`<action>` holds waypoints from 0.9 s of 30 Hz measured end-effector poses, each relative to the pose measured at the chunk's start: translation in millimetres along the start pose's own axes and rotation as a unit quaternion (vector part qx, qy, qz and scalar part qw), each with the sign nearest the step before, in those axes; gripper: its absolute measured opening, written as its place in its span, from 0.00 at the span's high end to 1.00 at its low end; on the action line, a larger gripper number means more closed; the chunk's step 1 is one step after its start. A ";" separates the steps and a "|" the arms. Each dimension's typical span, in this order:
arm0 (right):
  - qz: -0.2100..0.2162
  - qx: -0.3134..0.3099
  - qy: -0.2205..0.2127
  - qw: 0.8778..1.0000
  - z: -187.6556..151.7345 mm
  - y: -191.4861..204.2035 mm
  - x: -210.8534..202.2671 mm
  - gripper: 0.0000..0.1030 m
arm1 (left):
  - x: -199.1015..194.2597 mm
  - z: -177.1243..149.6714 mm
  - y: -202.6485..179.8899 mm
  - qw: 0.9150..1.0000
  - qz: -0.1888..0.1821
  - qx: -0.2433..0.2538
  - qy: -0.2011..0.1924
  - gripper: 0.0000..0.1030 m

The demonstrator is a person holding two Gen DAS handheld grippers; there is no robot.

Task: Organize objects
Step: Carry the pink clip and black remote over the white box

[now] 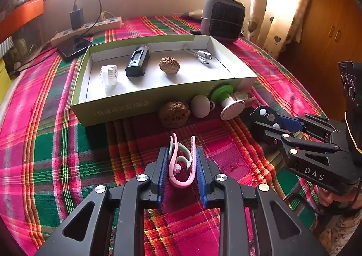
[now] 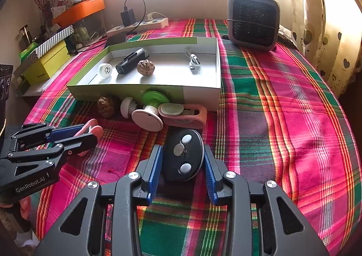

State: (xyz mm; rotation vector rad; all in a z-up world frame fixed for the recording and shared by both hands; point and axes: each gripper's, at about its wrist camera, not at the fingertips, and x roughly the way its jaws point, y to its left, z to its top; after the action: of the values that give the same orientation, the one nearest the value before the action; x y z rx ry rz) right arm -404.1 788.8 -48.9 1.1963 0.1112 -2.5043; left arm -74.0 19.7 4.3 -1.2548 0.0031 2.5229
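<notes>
The left gripper pinches a pink clip down on the plaid cloth. Both blue pads press the clip's outer arms, which bow inward, and a pale green clip is nested inside it. The grip sits low on the loop, probably so the springy arms cannot slip out when lifted.

The right gripper straddles a black oval remote lying flat near the cloth's front edge. Its pads touch or nearly touch the remote's long sides; whether they squeeze it I cannot tell. Taking it across the narrow width suits the jaws' reach.

The open box stands mid-table, holding a white cap, a black device, a walnut and a cable spaced in a row along its floor, which suggests it is the collecting place. Against its front wall lie a second walnut, a grey ball, a green-and-white spool and a pink holder, apparently queued for sorting. Both held items are near that wall, so the carry into the box looks short.
</notes>
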 end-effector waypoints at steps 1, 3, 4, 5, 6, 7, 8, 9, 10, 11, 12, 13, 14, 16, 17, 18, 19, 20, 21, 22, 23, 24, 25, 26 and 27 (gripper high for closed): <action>0.000 0.000 0.000 1.000 -0.2 0.2 -0.3 0.65 | -0.3 0.0 0.1 1.000 -0.001 -0.001 0.000 0.79; 0.000 -0.001 -0.001 1.000 -0.6 0.7 -0.9 0.65 | -1.8 0.4 0.3 1.000 -0.003 -0.002 -0.002 0.79; 0.000 -0.001 -0.002 1.000 -0.5 0.9 -1.4 0.65 | -2.7 0.8 1.5 1.000 -0.003 -0.003 -0.004 0.79; 0.000 -0.001 -0.003 1.000 -0.4 1.2 -1.8 0.65 | -3.6 1.7 2.0 1.000 -0.004 -0.004 -0.006 0.79; 0.000 -0.001 -0.003 1.000 -0.2 1.0 -2.1 0.65 | -4.8 2.8 2.1 1.000 -0.003 -0.004 -0.007 0.79; 0.000 0.000 -0.004 1.000 0.1 1.0 -2.7 0.65 | -6.0 3.7 2.8 1.000 -0.004 -0.003 -0.009 0.79; 0.000 0.001 -0.005 1.000 0.4 1.1 -3.4 0.65 | -7.8 4.5 3.6 1.000 -0.004 -0.002 -0.011 0.79; 0.001 0.000 -0.006 1.000 0.9 1.5 -4.5 0.65 | -8.9 5.5 3.8 1.000 -0.004 -0.002 -0.012 0.79; 0.001 -0.001 -0.008 1.000 2.2 2.1 -5.9 0.65 | -9.8 6.7 4.1 1.000 -0.004 -0.002 -0.014 0.79; 0.000 -0.001 -0.010 1.000 3.1 2.5 -6.8 0.65 | -11.0 7.7 4.9 1.000 -0.005 -0.002 -0.015 0.79; 0.000 -0.001 -0.011 1.000 4.5 2.8 -7.7 0.65 | -12.1 8.7 5.6 1.000 -0.006 -0.004 -0.016 0.79; 0.000 -0.001 -0.013 1.000 5.7 2.8 -8.6 0.65 | -12.9 10.2 6.3 1.000 -0.008 -0.005 -0.017 0.79; -0.001 -0.002 -0.014 1.000 7.0 2.9 -9.2 0.65 | -13.6 11.8 7.2 1.000 -0.009 -0.006 -0.018 0.79; -0.001 -0.003 -0.017 1.000 9.4 3.7 -10.9 0.65 | -15.1 14.5 7.5 1.000 -0.008 -0.006 -0.021 0.79; 0.000 -0.003 -0.018 1.000 10.6 4.4 -11.6 0.65 | -16.2 15.6 7.6 1.000 -0.009 -0.005 -0.023 0.79; 0.001 -0.004 -0.019 1.000 11.5 5.0 -12.2 0.65 | -16.9 16.9 7.8 1.000 -0.009 -0.004 -0.024 0.79; 0.001 -0.005 -0.020 1.000 13.0 5.7 -12.8 0.65 | -17.4 18.6 8.0 1.000 -0.010 -0.004 -0.025 0.79; 0.000 -0.006 -0.022 1.000 14.7 6.3 -13.5 0.65 | -17.8 20.6 8.6 1.000 -0.011 -0.005 -0.026 0.79; 0.001 -0.007 -0.023 1.000 16.8 6.9 -13.9 0.65 | -18.4 22.4 9.3 1.000 -0.013 -0.006 -0.027 0.79; 0.002 -0.007 -0.025 1.000 19.2 7.0 -14.2 0.65 | -18.9 24.1 10.2 0.999 -0.015 -0.007 -0.028 0.79; 0.003 -0.008 -0.027 1.000 22.0 7.5 -14.8 0.65 | -19.5 26.4 11.7 0.999 -0.015 -0.009 -0.030 0.79; 0.003 -0.009 -0.028 1.000 24.4 8.2 -15.1 0.65 | -19.9 28.8 13.1 0.999 -0.016 -0.010 -0.031 0.79; 0.004 -0.011 -0.030 0.999 27.3 9.1 -15.2 0.65 | -20.2 31.5 14.3 0.999 -0.017 -0.011 -0.033 0.79; 0.005 -0.013 -0.031 0.999 29.8 10.0 -15.2 0.65 | -20.2 34.6 16.1 0.999 -0.017 -0.014 -0.034 0.79; 0.006 -0.016 -0.032 0.999 32.7 11.0 -14.9 0.65 | -20.5 37.3 17.9 0.999 -0.017 -0.016 -0.035 0.79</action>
State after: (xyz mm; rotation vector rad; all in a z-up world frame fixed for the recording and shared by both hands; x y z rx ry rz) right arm -415.7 775.5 -15.7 1.0995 0.1265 -2.5189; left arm -96.5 2.3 40.6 -1.1671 -0.0729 2.5462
